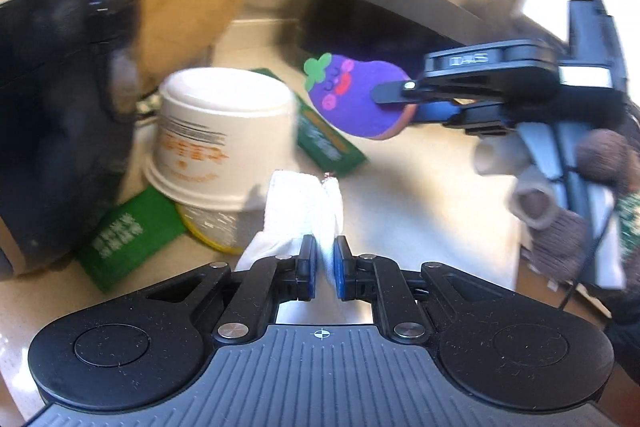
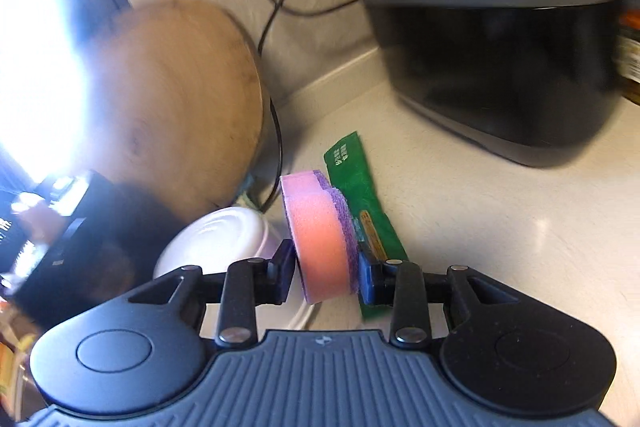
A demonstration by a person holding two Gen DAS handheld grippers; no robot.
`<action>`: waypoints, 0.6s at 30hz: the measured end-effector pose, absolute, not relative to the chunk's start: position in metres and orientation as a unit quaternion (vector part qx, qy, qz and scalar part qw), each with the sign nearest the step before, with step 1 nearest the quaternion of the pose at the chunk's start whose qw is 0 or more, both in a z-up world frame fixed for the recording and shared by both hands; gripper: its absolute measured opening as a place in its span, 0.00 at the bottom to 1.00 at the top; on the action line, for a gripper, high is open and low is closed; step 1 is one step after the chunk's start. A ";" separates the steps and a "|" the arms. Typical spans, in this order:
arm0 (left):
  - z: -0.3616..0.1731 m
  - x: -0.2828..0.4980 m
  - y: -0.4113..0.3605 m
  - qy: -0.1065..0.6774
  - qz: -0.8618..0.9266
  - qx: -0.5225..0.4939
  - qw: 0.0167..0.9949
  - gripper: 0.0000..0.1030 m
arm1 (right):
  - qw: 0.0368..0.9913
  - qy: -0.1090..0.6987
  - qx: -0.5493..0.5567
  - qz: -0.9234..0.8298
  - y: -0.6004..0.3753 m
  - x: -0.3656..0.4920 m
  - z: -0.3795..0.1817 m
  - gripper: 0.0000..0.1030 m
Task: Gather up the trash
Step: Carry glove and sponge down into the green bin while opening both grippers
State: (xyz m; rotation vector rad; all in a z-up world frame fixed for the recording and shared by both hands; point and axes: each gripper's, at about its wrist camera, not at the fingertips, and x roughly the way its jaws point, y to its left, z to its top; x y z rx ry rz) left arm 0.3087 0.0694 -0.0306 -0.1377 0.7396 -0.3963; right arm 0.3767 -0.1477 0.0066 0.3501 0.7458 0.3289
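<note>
The left claw point(image 1: 324, 263) was closed on a white crumpled tissue point(image 1: 304, 211); the right claw point(image 2: 325, 277) pinched an eggplant-shaped sponge point(image 2: 322, 239) above the desk point(image 2: 480, 227); behind them lay an overturned white cup point(image 1: 224, 131) and green wrappers point(image 1: 128, 235), near a black cooker point(image 2: 500, 59). The soft sponge could slip, I think, because foam yields; the thin tissue could tear or fall loose.

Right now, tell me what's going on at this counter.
A person is clearing a cluttered countertop with two handheld grippers. The left gripper is shut on a crumpled white paper towel. The right gripper holds an eggplant-shaped purple and pink sponge above the counter. An upside-down white paper cup and green wrappers lie on the counter.
</note>
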 end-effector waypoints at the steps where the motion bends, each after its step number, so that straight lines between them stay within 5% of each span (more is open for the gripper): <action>1: -0.028 0.304 0.063 0.361 -0.204 -0.061 0.908 0.12 | 0.903 0.359 0.171 0.161 -0.154 0.362 0.009 0.31; 18: -0.059 0.221 -0.079 0.437 -0.427 0.032 0.791 0.13 | 0.900 0.396 0.182 -0.001 -0.287 0.122 -0.022 0.31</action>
